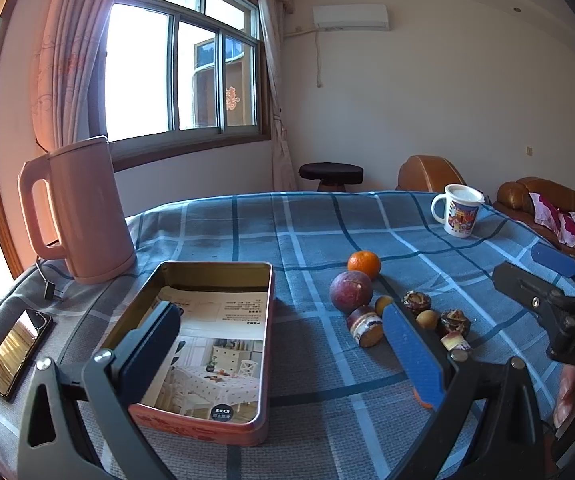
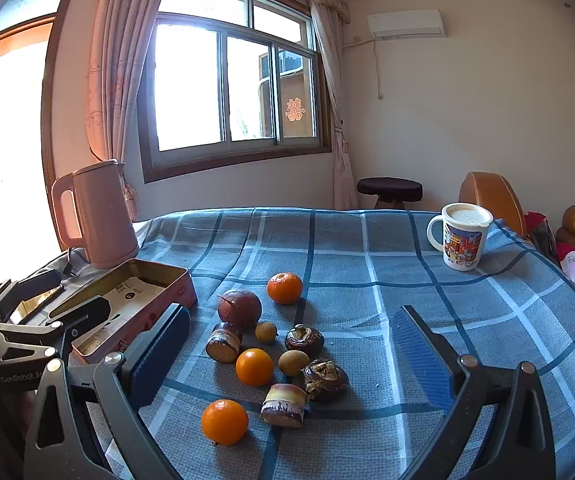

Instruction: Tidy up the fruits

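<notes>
Several fruits lie in a loose cluster on the blue checked cloth: a tangerine [image 2: 284, 288], a purple passion fruit [image 2: 239, 309], two oranges [image 2: 254, 366] [image 2: 225, 421], small longans [image 2: 266, 332], dark water chestnuts [image 2: 304, 339] and cut sugarcane pieces [image 2: 224, 343]. An open red tin box [image 1: 203, 344] stands left of them, holding only a printed sheet. My left gripper [image 1: 283, 356] is open and empty over the box's near right part. My right gripper [image 2: 291, 352] is open and empty above the cluster. The passion fruit [image 1: 350, 291] and tangerine [image 1: 363, 265] also show in the left wrist view.
A pink kettle [image 1: 83, 208] stands behind the box, its plug [image 1: 52, 291] on the cloth. A phone [image 1: 18, 351] lies at the left edge. A printed mug [image 2: 462, 241] stands far right. A brown sofa [image 1: 547, 200] and a stool [image 1: 330, 174] stand beyond the table.
</notes>
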Tool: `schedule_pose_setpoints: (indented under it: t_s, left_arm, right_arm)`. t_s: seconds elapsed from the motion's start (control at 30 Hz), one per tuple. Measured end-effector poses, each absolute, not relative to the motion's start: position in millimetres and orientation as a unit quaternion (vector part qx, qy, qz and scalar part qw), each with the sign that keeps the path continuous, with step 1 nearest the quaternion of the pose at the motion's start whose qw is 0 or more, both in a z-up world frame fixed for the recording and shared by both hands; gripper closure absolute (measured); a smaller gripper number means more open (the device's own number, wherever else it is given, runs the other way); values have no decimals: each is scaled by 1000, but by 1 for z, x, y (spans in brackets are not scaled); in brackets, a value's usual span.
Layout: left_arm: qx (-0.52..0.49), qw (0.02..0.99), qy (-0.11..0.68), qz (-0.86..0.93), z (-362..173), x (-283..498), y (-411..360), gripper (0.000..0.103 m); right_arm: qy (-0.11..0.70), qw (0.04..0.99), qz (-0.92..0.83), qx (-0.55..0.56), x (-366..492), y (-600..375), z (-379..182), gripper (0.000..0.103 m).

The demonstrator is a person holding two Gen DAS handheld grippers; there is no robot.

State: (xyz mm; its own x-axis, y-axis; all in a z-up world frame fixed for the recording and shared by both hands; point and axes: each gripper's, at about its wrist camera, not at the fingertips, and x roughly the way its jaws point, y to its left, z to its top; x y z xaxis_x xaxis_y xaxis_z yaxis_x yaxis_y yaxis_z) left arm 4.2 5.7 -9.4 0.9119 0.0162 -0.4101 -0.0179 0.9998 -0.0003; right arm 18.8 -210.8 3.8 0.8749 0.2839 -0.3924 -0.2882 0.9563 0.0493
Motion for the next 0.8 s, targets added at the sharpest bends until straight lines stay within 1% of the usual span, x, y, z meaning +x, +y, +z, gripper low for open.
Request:
schedule_pose_setpoints:
  t_s: [0.8]
  left_arm:
    - [0, 977, 212, 10, -12, 3, 5, 0]
  right_arm:
    - [208, 966, 154, 1, 18, -209, 1, 1]
